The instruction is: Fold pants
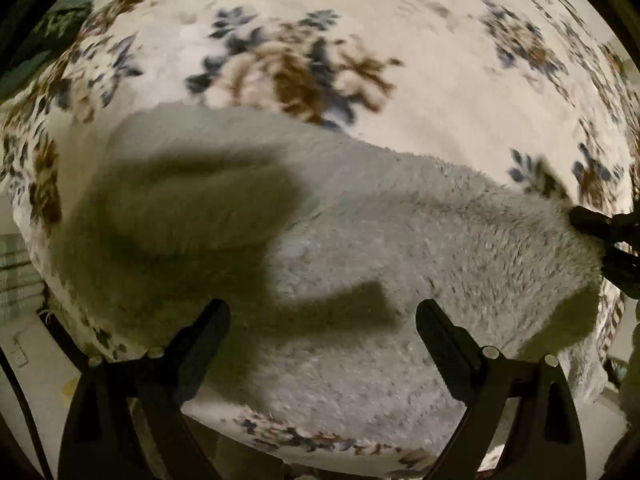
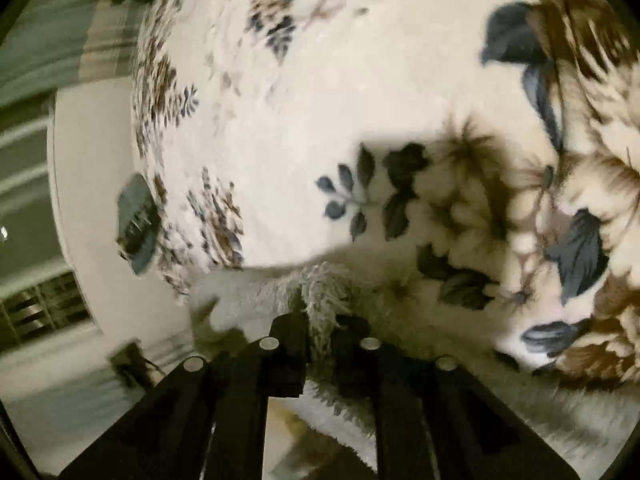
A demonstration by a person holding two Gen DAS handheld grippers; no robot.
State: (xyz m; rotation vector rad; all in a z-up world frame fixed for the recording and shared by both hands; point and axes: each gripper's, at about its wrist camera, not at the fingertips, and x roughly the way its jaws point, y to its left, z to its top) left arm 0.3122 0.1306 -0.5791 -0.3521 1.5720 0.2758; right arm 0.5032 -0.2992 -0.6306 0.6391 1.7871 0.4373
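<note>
One garment: fluffy pale grey fleece pants (image 1: 400, 240), spread flat on the bed cover, directly under and ahead of the left gripper, reaching across to the right gripper at their far right edge.
Pants surface: shaggy pile, with a rounded fold or bulge of the same cloth ahead and to the left of the left gripper's fingers; a dark shadow falls over that part.
Pants edge, right wrist view: a tuft of the grey fleece (image 2: 322, 312) stands up between the right gripper's fingers, the rest of the cloth trailing back beneath them.
Right gripper (image 2: 320, 332): black fingers drawn together, pinching the fleece edge; in the left wrist view it shows as a black tip (image 1: 600, 228) meeting the pants at the far right of the frame.
Left gripper (image 1: 322, 316): black fingers spread wide apart, held above the pants with nothing between them; whether the tips touch the pile cannot be told.
Bed cover: cream plush blanket with brown and blue flower print (image 1: 304, 72), lying under the pants and stretching away ahead of both grippers; large blooms sit ahead and to the right of the right gripper (image 2: 580, 200).
Blanket border: a printed band of small flowers runs below the pants, near the base of the left gripper.
Beyond the blanket: pale floor (image 2: 92, 152) to the left of the right gripper; details there are blurred.
</note>
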